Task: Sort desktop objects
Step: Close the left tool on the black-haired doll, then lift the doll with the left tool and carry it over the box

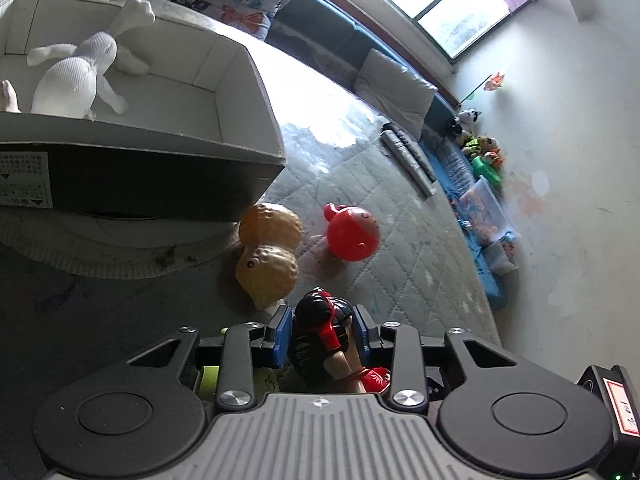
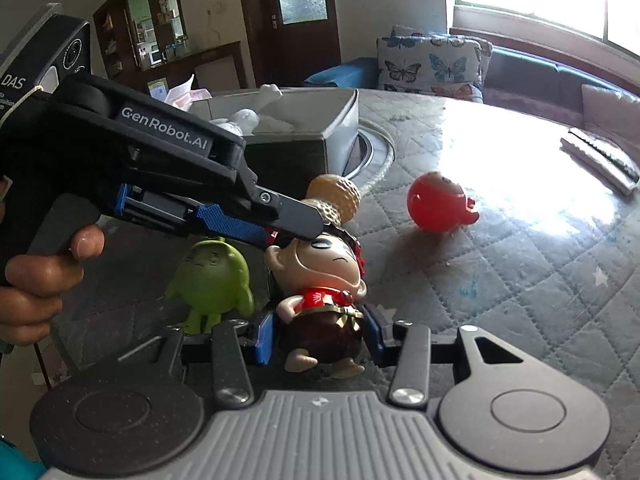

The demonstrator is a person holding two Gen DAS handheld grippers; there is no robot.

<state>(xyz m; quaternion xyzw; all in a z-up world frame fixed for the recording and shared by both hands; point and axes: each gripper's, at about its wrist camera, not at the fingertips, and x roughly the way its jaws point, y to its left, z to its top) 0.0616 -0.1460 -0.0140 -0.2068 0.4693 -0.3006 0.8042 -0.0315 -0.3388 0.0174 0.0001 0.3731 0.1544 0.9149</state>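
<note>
Left gripper (image 1: 322, 330) jaws clamped on figurine (image 2: 320, 280) head; right gripper (image 2: 320, 338) jaws bracketing its body (contact unclear), on counter (image 2: 520, 280).

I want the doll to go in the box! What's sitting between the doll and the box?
A tan peanut toy lies on the quilted top between the doll and the box. The left wrist view shows it best.

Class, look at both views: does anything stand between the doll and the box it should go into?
Yes. The peanut toy stands on the table between the doll, gripped at its head by the left gripper, and the box.
</note>
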